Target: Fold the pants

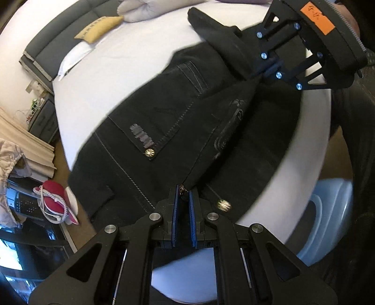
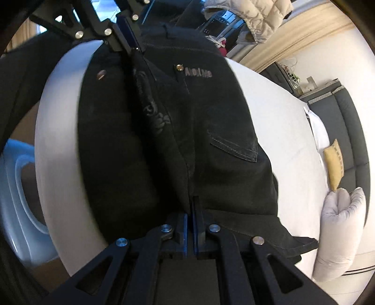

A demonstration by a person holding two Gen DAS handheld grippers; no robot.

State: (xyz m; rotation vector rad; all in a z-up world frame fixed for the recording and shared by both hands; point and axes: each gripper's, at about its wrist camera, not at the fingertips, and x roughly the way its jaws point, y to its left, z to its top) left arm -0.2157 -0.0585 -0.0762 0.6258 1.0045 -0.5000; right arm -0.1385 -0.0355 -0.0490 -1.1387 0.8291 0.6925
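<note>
Black pants lie on the white bed, waist end near the bed's edge, with grey stitched pockets and brass buttons. My left gripper is shut on the waistband by a button. My right gripper shows at the upper right of the left wrist view, shut on a fold of the same pants. In the right wrist view the pants fill the middle, my right gripper is shut on the fabric, and my left gripper is at the top, pinching the waistband.
A yellow cushion and a pale grey pillow lie at the head of the bed. A grey headboard is behind. A light blue plastic tub stands on the floor by the bed. Red shoes lie on the floor.
</note>
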